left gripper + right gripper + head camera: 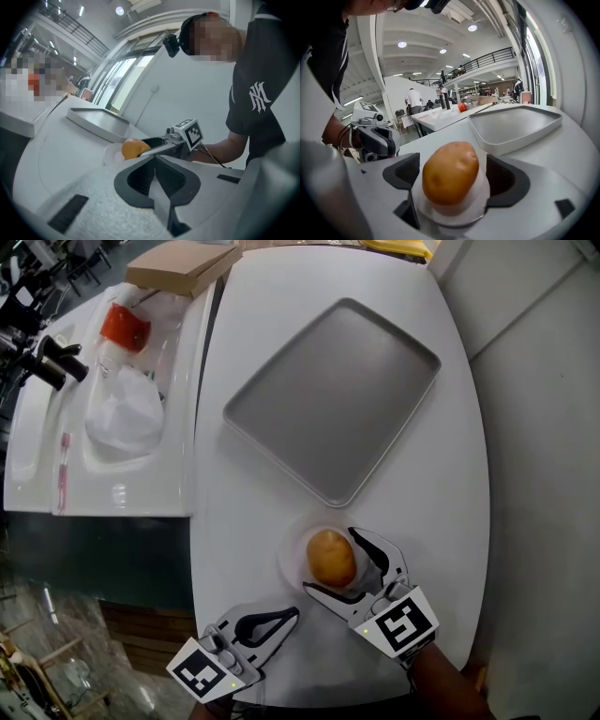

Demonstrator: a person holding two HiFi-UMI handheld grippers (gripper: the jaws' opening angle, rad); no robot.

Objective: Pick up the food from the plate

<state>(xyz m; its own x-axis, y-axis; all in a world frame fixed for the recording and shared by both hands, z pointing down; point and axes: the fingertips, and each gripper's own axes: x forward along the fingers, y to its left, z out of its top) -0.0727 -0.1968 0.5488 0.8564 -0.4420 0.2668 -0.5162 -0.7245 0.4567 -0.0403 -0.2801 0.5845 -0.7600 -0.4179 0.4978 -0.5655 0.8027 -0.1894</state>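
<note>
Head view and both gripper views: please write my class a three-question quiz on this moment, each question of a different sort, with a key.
1. Choose one. Beyond the plate on the white table lies: A a grey tray; B a kettle; C a bowl.
2. True or false: the left gripper has its jaws wide apart.
3. Fill in: the right gripper has its open jaws either side of the ____ on the plate.

Key: 1 A. 2 False, they are together. 3 potato.

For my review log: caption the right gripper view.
Open jaws flank a potato on a small plate, grey tray beyond.
</note>
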